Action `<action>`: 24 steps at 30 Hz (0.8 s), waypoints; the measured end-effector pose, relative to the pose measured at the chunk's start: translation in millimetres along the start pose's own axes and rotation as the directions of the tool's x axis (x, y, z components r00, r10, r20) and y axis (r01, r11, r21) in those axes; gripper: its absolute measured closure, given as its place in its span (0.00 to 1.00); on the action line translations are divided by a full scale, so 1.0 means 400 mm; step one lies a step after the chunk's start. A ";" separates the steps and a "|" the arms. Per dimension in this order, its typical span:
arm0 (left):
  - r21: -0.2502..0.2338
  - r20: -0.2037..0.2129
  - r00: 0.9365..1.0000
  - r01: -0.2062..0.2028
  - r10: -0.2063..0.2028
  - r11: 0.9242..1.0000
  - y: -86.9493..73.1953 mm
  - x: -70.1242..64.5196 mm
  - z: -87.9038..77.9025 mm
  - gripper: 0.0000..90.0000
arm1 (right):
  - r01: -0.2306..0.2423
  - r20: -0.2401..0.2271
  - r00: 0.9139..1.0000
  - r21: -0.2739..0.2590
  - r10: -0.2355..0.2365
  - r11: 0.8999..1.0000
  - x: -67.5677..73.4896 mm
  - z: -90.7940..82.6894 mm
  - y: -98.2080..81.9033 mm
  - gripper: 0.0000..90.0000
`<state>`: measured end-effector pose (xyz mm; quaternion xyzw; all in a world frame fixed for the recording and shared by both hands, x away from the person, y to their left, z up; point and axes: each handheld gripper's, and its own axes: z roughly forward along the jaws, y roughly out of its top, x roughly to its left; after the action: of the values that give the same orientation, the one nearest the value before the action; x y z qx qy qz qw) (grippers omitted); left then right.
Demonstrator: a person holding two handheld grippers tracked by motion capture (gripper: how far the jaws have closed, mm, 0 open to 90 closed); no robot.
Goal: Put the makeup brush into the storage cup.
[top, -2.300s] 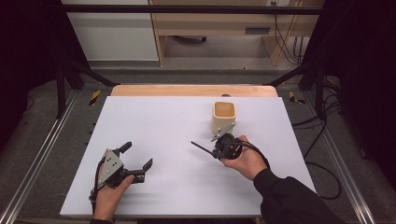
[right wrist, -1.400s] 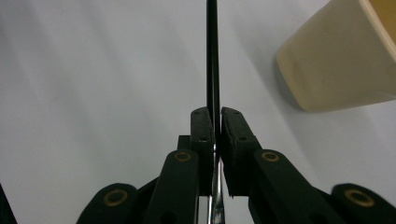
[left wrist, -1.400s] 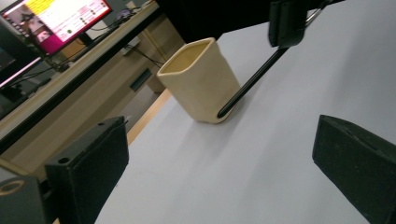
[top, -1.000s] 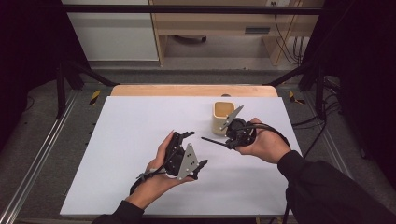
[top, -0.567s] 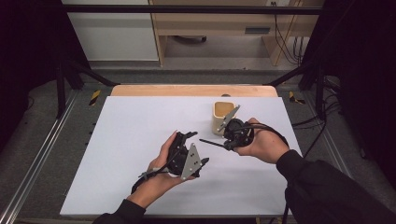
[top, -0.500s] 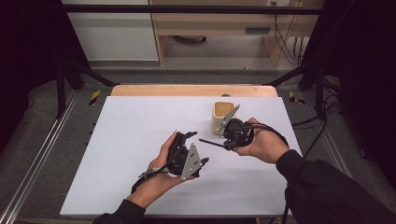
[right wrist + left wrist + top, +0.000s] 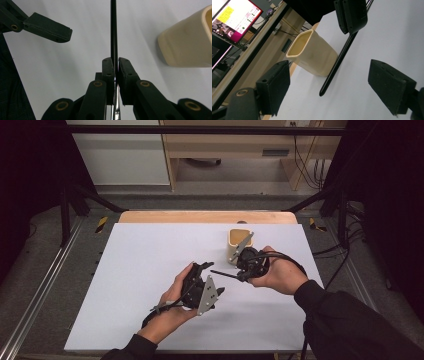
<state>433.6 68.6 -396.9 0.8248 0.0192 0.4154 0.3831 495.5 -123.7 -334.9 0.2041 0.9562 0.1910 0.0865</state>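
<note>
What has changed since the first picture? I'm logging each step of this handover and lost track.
The left tongs came up from the table's near left corner to the middle, facing the black rod, and their jaws have just been closing, nothing pressed yet. The right tongs shifted slightly toward the cream cup, shut on the rod as before. The cup stayed put on the table.

far end of the thin black rod past the right gripper view's top edge
</note>
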 end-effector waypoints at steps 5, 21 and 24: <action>0.004 -0.001 1.000 -0.009 0.009 1.000 0.001 0.000 -0.001 0.25 | 0.013 -0.005 1.000 0.001 -0.013 1.000 0.001 -0.001 0.000 0.93; 0.022 0.021 0.994 -0.109 0.109 0.994 0.001 -0.016 0.016 0.47 | 0.017 -0.021 1.000 0.004 -0.017 1.000 0.020 -0.004 0.019 0.93; 0.020 0.024 0.996 -0.091 0.091 0.996 0.001 -0.022 0.020 0.50 | 0.029 -0.024 0.999 0.001 -0.029 1.000 0.023 -0.005 0.023 0.93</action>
<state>433.2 60.3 -405.6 0.8336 -0.0184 0.4225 0.3552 490.1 -112.7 -330.3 0.1880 0.9602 0.1914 0.0777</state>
